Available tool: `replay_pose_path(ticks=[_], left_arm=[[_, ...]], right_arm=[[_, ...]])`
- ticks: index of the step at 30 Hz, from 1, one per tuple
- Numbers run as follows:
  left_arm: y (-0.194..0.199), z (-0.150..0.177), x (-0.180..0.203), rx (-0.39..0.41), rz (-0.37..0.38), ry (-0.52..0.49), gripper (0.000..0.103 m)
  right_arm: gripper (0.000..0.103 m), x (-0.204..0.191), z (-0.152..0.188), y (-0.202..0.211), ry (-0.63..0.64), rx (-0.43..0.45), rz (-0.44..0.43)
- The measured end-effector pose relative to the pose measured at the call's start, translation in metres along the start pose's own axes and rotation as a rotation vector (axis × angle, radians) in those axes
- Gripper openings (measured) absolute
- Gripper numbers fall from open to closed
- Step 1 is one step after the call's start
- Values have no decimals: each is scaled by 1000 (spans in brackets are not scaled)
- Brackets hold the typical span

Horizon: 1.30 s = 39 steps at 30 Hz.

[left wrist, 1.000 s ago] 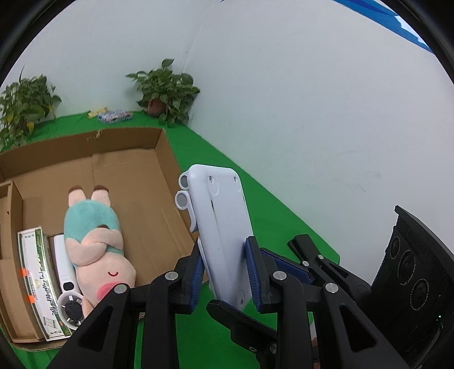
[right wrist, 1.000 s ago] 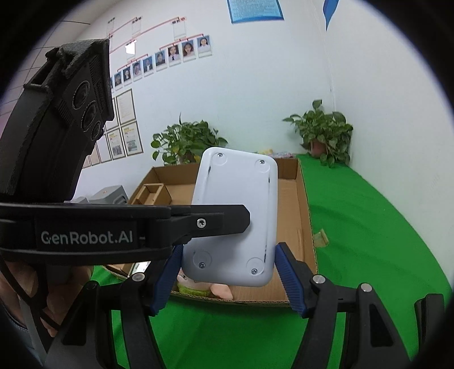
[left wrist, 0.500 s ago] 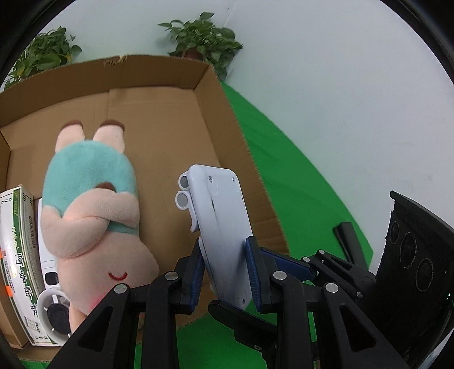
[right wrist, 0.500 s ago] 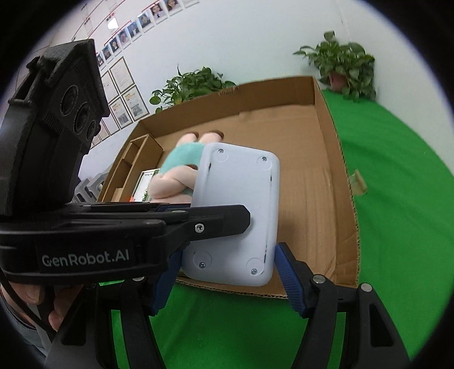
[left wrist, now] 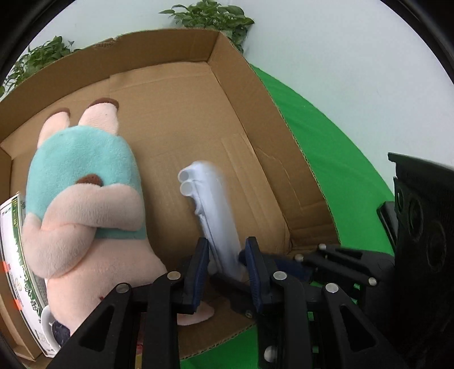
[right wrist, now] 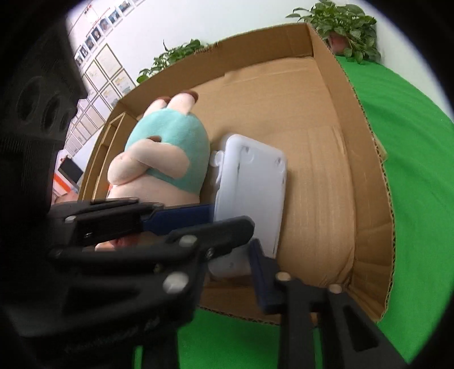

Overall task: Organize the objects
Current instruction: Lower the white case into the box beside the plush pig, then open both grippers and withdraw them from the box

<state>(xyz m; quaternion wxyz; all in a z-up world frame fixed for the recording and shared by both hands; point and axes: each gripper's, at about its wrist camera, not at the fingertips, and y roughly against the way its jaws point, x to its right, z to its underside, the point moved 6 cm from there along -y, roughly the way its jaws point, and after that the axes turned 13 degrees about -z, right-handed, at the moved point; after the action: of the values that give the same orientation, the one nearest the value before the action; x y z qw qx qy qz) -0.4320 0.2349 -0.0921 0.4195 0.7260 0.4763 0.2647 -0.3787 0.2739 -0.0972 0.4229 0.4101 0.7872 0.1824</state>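
A flat white plastic device [left wrist: 210, 193] stands on edge inside the cardboard box [left wrist: 255, 113], just right of a pink and teal plush pig [left wrist: 85, 198]. My left gripper [left wrist: 226, 241] is shut on the device's near end, a blue pad on each face. In the right wrist view the device [right wrist: 252, 181] leans beside the pig [right wrist: 167, 147], and the left gripper [right wrist: 231, 218] reaches in from the left. My right gripper [right wrist: 227, 247] is closing. Only its right finger [right wrist: 262, 281] shows, at the device's near corner. The other finger is hidden behind the left gripper.
A green and white carton [left wrist: 17, 255] and a white gadget [left wrist: 48, 320] lie left of the pig. Bare box floor [right wrist: 312, 184] stretches right of the device to the box wall [right wrist: 354, 113]. Green mat [right wrist: 411, 170] surrounds the box, with potted plants [right wrist: 346, 25] behind.
Both grippers have dropped and tilted down, carrying the white device from above the box edge to inside it. The right gripper's fingers no longer straddle the device's width.
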Motion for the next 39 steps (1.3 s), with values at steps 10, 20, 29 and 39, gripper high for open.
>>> replay_pose_path(ticks=[10, 20, 29, 39], left_arm=[[55, 34, -38, 91, -36, 40, 26], [164, 98, -148, 538, -384, 286, 103], [91, 136, -181, 446, -553, 305, 103], [18, 122, -180, 408, -539, 341, 103]], right_arm=[[28, -12, 16, -15, 30, -19, 1], [102, -55, 39, 44, 225, 367, 224], [102, -45, 41, 6, 195, 337, 311], [102, -40, 54, -3, 268, 310, 401]])
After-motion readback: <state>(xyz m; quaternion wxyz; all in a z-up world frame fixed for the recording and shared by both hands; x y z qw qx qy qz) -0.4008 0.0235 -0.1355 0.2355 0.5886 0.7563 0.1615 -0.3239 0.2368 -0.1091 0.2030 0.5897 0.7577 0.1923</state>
